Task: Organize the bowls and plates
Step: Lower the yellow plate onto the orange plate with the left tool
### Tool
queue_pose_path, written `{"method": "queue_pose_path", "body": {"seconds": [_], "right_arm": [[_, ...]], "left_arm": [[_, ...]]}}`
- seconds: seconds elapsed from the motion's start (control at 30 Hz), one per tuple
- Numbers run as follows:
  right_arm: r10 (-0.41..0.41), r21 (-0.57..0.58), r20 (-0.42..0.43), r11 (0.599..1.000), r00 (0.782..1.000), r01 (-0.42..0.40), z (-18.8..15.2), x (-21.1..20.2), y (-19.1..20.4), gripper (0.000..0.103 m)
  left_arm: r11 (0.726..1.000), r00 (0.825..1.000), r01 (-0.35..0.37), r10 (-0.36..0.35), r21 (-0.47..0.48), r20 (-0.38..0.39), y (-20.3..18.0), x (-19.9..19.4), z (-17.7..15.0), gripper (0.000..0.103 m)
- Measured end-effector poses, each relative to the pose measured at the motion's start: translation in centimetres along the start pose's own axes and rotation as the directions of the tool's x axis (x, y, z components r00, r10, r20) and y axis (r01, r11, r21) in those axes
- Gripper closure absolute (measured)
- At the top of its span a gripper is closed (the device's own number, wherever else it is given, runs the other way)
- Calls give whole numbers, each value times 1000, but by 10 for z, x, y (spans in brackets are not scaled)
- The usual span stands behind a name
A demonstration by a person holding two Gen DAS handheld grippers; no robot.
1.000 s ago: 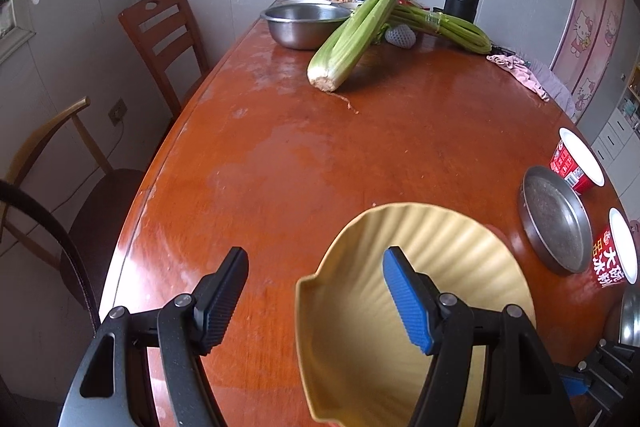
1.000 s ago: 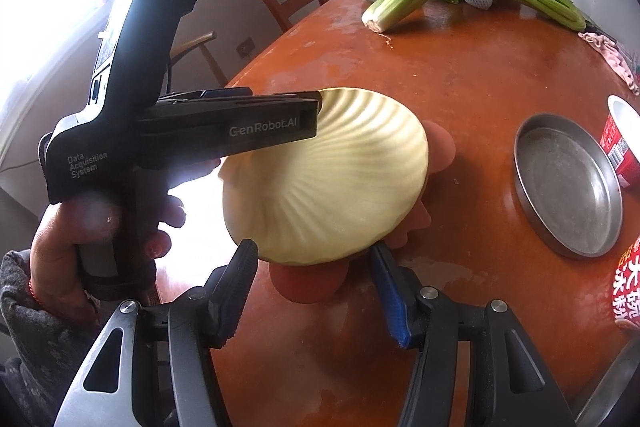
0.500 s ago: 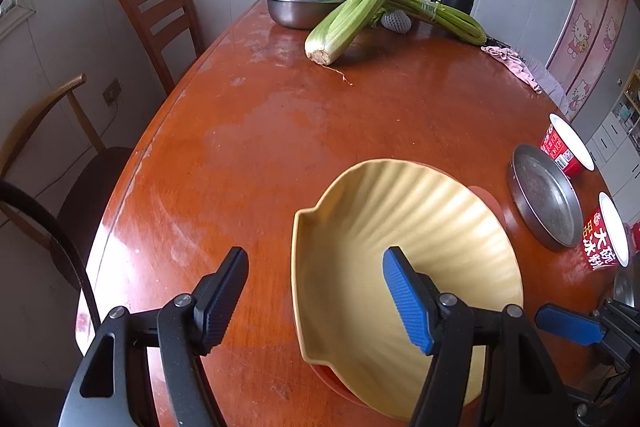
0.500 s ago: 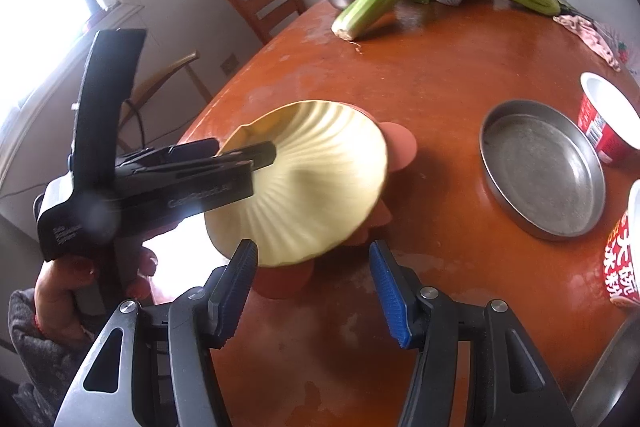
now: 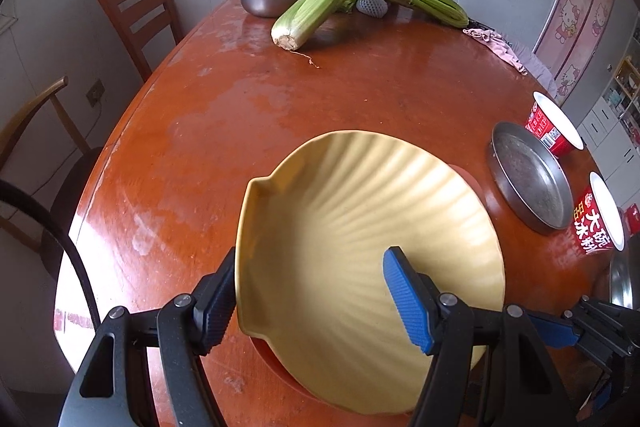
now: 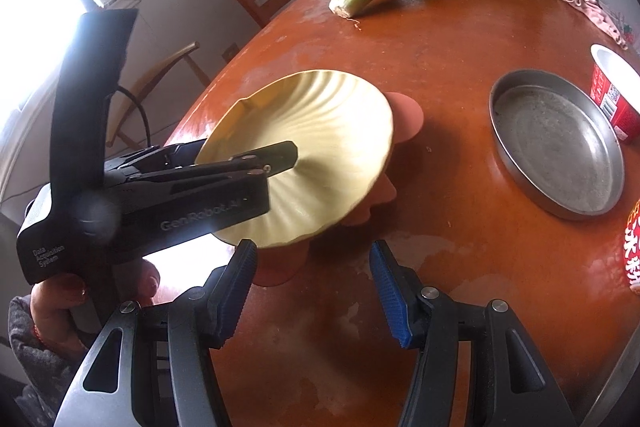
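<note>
The left gripper (image 5: 308,301) straddles the rim of the yellow shell-shaped plate (image 5: 360,211), apparently clamped on it, tilted over an orange flower-shaped plate (image 6: 404,111). The right gripper (image 6: 314,291) waits open, empty. A loose grip could drop the plate, knocking the steel pan (image 6: 560,143) beyond.

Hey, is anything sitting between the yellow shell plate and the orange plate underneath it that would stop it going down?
Nothing visible. The yellow shell plate, gripped at its rim by the left gripper, hangs tilted right over the orange flower-shaped plate, whose visible lobes are bare. Its middle is hidden under the yellow plate.
</note>
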State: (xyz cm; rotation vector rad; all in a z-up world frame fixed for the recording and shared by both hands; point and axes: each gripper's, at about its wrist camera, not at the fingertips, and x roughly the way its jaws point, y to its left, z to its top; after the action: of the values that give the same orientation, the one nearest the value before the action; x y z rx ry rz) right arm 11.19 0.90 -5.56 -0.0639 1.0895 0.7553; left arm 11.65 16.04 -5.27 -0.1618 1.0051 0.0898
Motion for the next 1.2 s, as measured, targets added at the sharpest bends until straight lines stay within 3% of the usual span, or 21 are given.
{"method": "queue_pose_path", "body": {"seconds": [0.77,1.2], "right_arm": [[-13,-9,-3,1000,1000,13,0,2,-1,43],[-25,15,20,1000,999,25,-3,-12,-16,43]], "left_arm": [[998,1000,28,-28,53,4,-25,14,14,33],[1000,999,0,0,-1,35,-17,-2,16,33]]}}
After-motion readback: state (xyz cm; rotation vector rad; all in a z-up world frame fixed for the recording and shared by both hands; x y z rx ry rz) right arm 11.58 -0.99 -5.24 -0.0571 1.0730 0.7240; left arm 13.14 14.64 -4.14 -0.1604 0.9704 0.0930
